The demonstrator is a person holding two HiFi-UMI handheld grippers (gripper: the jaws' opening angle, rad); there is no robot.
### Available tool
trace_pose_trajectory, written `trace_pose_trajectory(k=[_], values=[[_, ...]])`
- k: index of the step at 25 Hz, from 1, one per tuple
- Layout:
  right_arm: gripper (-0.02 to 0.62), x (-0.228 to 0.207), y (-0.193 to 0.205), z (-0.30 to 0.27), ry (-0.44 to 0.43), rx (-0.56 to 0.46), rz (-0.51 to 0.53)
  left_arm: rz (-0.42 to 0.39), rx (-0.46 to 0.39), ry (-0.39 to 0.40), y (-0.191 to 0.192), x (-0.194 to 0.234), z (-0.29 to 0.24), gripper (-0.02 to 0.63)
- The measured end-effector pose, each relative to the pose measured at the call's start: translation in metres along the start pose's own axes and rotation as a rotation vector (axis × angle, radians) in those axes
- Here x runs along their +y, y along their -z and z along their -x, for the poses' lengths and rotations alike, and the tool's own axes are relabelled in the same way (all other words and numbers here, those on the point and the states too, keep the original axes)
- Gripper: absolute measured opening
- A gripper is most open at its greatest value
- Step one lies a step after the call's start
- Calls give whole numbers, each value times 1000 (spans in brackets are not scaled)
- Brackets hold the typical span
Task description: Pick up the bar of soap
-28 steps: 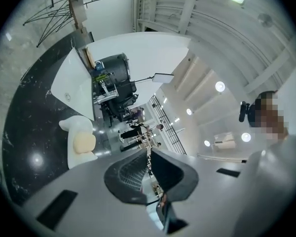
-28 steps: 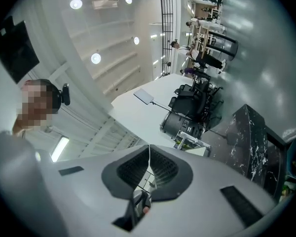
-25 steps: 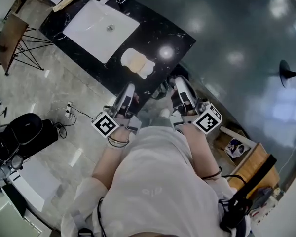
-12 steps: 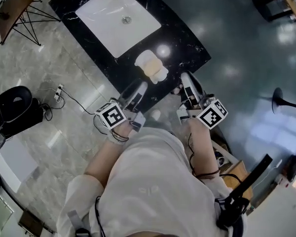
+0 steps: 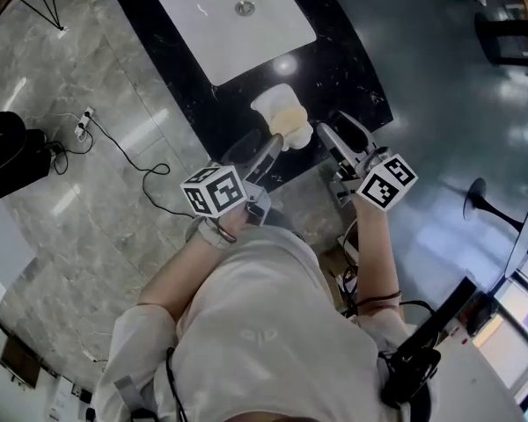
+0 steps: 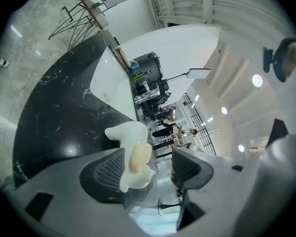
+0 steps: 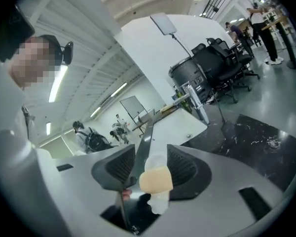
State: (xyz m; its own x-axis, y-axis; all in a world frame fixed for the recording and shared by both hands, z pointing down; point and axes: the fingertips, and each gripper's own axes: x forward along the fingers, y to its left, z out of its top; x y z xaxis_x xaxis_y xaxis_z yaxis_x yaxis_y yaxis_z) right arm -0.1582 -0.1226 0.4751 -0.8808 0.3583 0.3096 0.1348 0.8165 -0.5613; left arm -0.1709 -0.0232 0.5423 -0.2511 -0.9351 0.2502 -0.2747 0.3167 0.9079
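Both grippers are seen with jaws spread and nothing clamped. The left gripper (image 5: 264, 148) has just been opened wide, and the right gripper (image 5: 333, 123) has just been opened somewhat less. In each gripper view the bar of soap (image 6: 139, 157) is framed in the gap between the pads, though no pad is pressed on it. The pale yellow bar is cradled in a white moulded dish (image 5: 271, 104), which is flanked by the two grippers, the left one just beside it and the right one near. The bar is judged to be light and rigid, and its rounded, waxy faces are likely to be slippery, more so if damp. A hold is best taken across its narrower sides, above the dish's raised lip, with only moderate squeeze so that it is not squirted out. The dish itself looks light and may be dragged or lifted along if it is caught by a pad. It is set close to the near edge of a black, white-veined desk (image 5: 343, 69), whose polished top is marked by a bright lamp reflection. A white rectangular basin (image 5: 202, 33) with a metal drain (image 5: 245, 8) is sunk into the desk beyond. Grey marble flooring (image 5: 88, 183), crossed by a black cable (image 5: 132, 161), is seen on one side and dark glossy flooring (image 5: 440, 95) on the other. An open hall with office chairs (image 7: 222, 63) and distant figures is glimpsed in the gripper views.
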Motion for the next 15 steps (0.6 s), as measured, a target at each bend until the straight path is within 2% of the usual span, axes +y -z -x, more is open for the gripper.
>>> trace_pose_trajectory(k=[5,10,15], values=[[232,-19,30,-28,-39,189,37,13,50,-77,5,22,-11,296],[245,-35,52,-46,-76,311,70,60,75,-38,8,28,-25,296],[245,-39,64,-52,-108,371,59,81,89,-21,13,31,-33,296]])
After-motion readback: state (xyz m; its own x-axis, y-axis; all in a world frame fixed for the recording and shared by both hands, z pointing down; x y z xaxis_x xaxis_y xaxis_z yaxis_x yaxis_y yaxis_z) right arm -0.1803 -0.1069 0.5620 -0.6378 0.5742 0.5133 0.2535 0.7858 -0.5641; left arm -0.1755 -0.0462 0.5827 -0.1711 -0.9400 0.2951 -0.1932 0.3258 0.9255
